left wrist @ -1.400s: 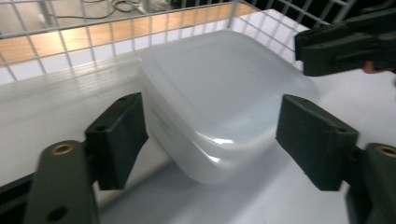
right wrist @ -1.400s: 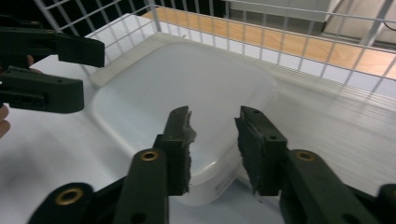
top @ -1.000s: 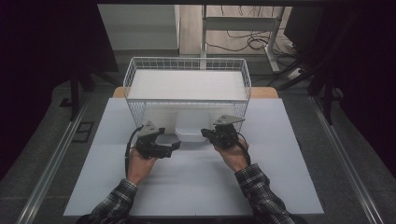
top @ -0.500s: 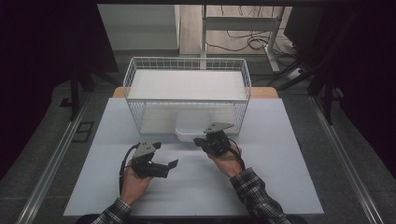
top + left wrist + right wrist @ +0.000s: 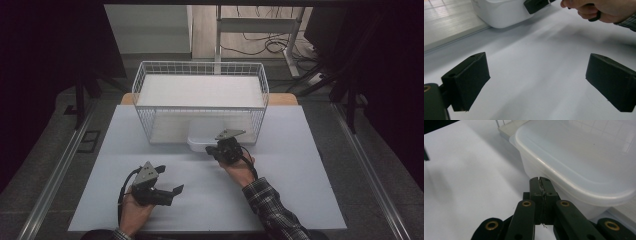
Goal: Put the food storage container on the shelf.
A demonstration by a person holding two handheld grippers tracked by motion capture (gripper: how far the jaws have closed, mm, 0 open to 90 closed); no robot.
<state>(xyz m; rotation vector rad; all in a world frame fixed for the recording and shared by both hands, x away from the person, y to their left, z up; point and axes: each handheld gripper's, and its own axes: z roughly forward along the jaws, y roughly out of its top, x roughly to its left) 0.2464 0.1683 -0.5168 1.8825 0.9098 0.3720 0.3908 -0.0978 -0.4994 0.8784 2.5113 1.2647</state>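
No text, label, brand, number or sign can be read in any of the pictures
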